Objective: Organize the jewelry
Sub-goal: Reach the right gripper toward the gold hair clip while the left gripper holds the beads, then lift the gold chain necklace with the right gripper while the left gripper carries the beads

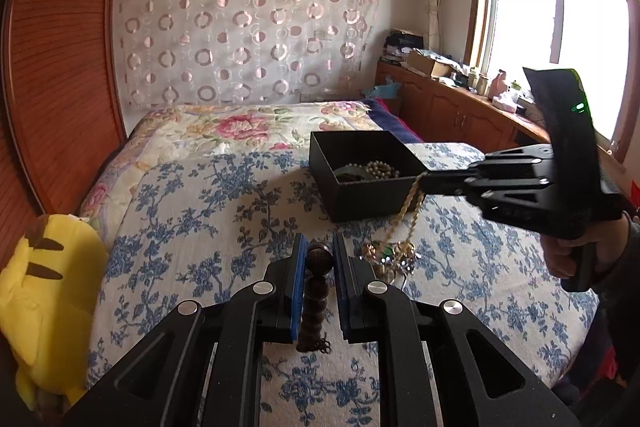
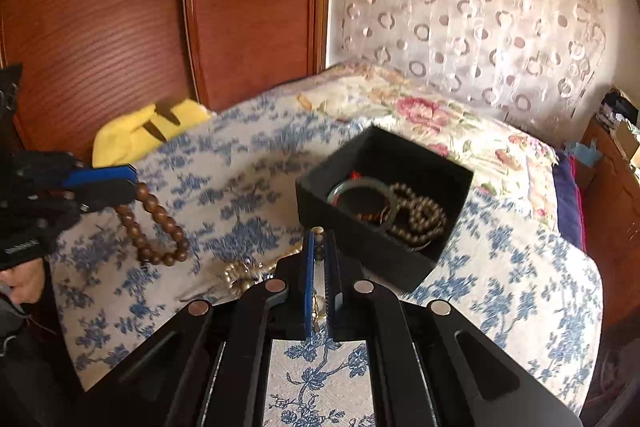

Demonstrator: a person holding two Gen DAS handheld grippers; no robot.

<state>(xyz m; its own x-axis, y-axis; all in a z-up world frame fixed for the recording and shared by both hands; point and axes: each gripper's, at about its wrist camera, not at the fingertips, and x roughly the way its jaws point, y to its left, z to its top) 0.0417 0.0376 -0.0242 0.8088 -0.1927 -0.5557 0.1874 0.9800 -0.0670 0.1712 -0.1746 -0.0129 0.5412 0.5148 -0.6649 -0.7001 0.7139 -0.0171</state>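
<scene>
A black open box (image 1: pixel 362 187) (image 2: pixel 384 195) sits on the bed and holds a green bangle (image 2: pixel 362 201) and a pale bead string (image 2: pixel 424 221). My left gripper (image 1: pixel 318 251) (image 2: pixel 134 183) is shut on a dark brown wooden bead bracelet (image 1: pixel 316 291) (image 2: pixel 160 227), held above the bedspread. My right gripper (image 2: pixel 319 233) (image 1: pixel 422 183) is shut on a gold chain necklace (image 1: pixel 408 211), lifted at the box's near corner. The chain's lower end trails onto a small heap of gold and green jewelry (image 1: pixel 390 253) (image 2: pixel 244 273) on the bed.
The bed has a blue floral bedspread (image 1: pixel 224 211) (image 2: pixel 520 275). A yellow plush toy (image 1: pixel 44 303) (image 2: pixel 144 131) lies at the bed's left edge by the wooden wardrobe (image 1: pixel 56 67). A wooden cabinet (image 1: pixel 452 107) with clutter stands under the window.
</scene>
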